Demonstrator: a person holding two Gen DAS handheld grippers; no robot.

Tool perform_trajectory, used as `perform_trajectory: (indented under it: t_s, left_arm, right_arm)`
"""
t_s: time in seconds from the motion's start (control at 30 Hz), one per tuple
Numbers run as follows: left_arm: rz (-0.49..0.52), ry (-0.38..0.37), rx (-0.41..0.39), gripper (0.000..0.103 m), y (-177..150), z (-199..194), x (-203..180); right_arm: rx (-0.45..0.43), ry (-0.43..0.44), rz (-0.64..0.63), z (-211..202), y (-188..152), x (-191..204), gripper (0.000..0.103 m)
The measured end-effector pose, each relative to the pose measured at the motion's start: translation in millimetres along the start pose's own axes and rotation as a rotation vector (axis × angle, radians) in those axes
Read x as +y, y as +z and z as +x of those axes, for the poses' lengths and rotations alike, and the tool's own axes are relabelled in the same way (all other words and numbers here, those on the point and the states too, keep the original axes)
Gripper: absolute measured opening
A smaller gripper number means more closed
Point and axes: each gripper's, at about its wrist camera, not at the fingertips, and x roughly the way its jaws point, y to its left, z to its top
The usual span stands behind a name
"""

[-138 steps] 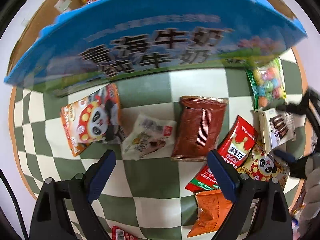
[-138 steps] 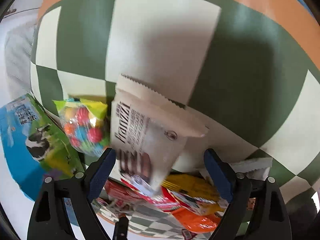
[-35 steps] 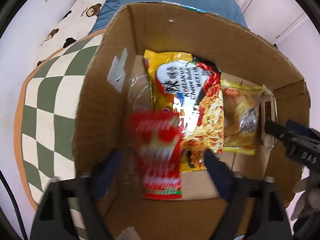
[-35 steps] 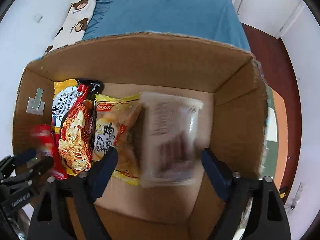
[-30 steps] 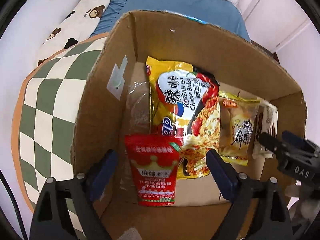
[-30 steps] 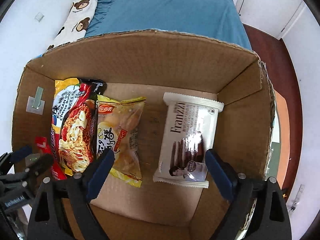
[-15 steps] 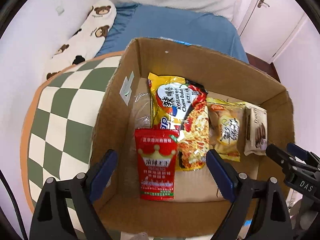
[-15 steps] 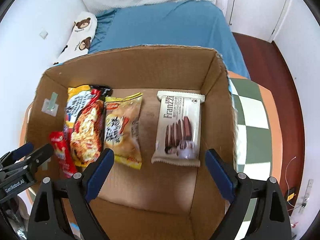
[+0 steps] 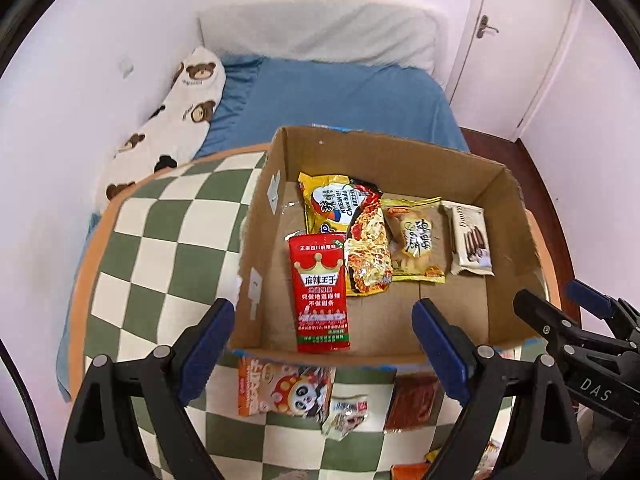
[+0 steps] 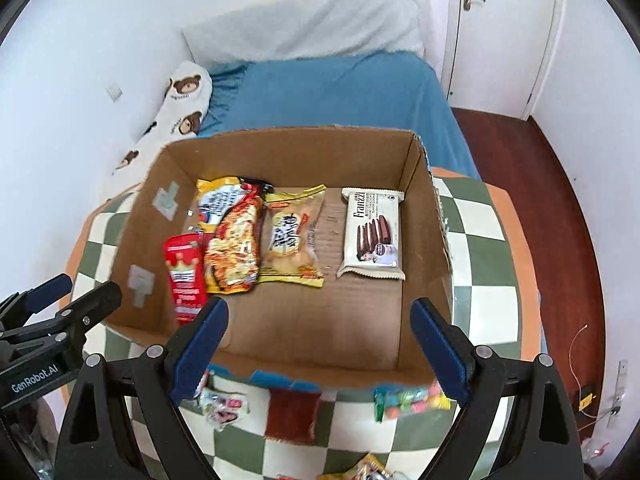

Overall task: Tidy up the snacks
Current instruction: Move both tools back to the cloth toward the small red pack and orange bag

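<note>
Left gripper point(image 9: 323, 330): jaws apart, holding nothing.
Right gripper point(image 10: 320, 330): jaws apart, holding nothing.
Loose snacks: panda packet point(image 9: 285, 391) at 6 o'clock, top edge hidden by box wall.
Cardboard box point(image 10: 280, 148): red crown packet point(image 9: 320, 290), noodles point(image 10: 232, 236), wafer pack point(image 10: 374, 238) lie inside.
Beyond: bed point(image 10: 332, 92) at 12 o'clock.

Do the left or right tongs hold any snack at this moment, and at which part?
Nothing is held: left tongs and right tongs are both open and empty.
</note>
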Motion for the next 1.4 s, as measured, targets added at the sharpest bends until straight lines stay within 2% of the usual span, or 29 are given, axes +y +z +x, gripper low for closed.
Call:
perform_trajectory:
  t_s: [0.37,0.53,0.6,0.73,0.8,0.93,1.1,1.23,1.3,1.33,1.4]
  left_arm:
    - [0.040,-0.057,-0.066,0.091,-26.9,-51.3,7.0]
    - [0.034,-0.086,-0.045,0.091,-46.2,-58.3,15.8]
    - [0.022,-0.081,-0.018,0.091,-57.3,-56.6,20.1]
    - [-0.028,-0.084,0.120,0.091,-93.8,-36.3,32.1]
    - [-0.045,-0.074,0.177,0.091,-115.9,-23.5,35.8]
    - [-0.110,-0.020,0.331,0.091,-174.1,10.3,52.9]
    - [-0.216,-0.012,0.552,0.091,-253.3,48.6,72.6]
    - [-0.278,-0.022,0.661,0.091,-298.8,73.3,77.2]
    - [-0.308,-0.042,0.687,0.091,-312.0,84.6,77.7]
    - [-0.314,-0.041,0.698,0.088,-317.4,90.4,77.4]
    - [-0.324,-0.048,0.716,0.075,-324.9,99.8,77.0]
  right_arm:
    - [-0.100,-0.015,0.052,-75.6,-45.7,24.8,0.094]
    - [-0.104,-0.009,0.088,-92.0,-66.0,29.6,0.094]
    - [-0.078,0.014,0.105,-92.9,-77.7,29.0,0.094]
    - [0.005,0.053,0.139,-78.9,-105.8,22.2,0.094]
    - [0.077,0.080,0.166,-63.5,-128.4,14.0,0.094]
    - [0.223,0.136,0.207,-29.0,-171.8,1.1,0.094]
    - [0.389,0.170,0.191,14.6,-218.1,-5.0,0.094]
    - [0.480,0.184,0.179,43.6,-240.0,-4.8,0.094]
    - [0.518,0.189,0.178,57.0,-247.6,-3.0,0.094]
    - [0.535,0.190,0.177,62.3,-250.9,-2.0,0.094]
    - [0.572,0.203,0.191,73.6,-258.7,-0.7,0.094]
